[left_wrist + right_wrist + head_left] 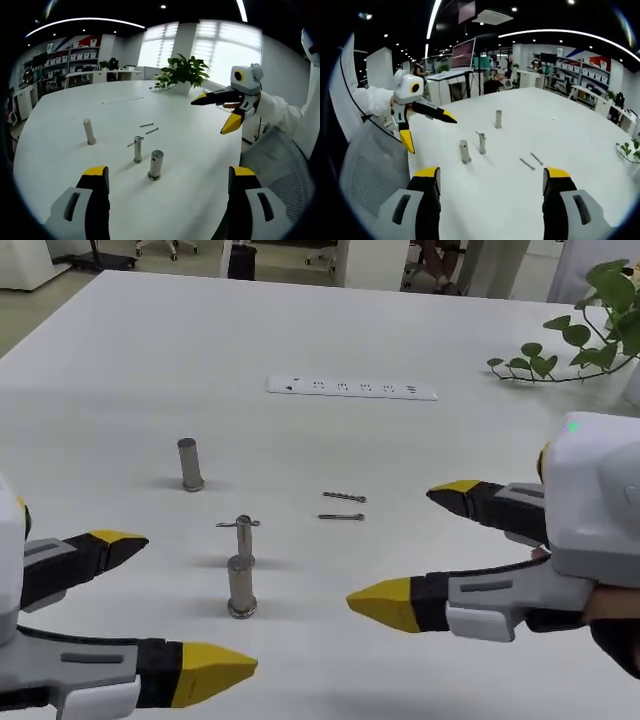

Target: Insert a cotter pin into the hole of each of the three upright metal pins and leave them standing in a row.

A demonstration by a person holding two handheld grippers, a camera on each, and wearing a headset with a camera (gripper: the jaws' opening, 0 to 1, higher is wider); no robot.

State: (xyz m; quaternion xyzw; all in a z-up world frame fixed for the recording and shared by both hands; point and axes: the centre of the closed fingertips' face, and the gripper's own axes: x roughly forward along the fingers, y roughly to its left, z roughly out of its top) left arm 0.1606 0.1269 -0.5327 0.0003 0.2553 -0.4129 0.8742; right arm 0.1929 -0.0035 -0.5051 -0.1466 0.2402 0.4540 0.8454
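Now, one down, two to go: on the white workbench (120,370) the middle pin (243,550) already carries a fitted cotter pin (238,524) crosswise near its top. The far pin (190,464) and near pin (241,586) stand upright and bare. Two spares lie side by side, well right of the pins: the farther loose cotter (344,497) and the nearer loose cotter (341,517). The left gripper (170,605) and right gripper (412,545) hover above the table w/ jaws spread wide, nothing held. The step in hand looks like pick-up of a spare, prob. by the right gripper, which is closer. Best approach is from above, nipping one cotter only by its head end so the legs stick out free. Then keep it level w/ the hole, w/ the left gripper steadying the pin low down vs. tipping. Hole direction on the bare pins is too small to tell.
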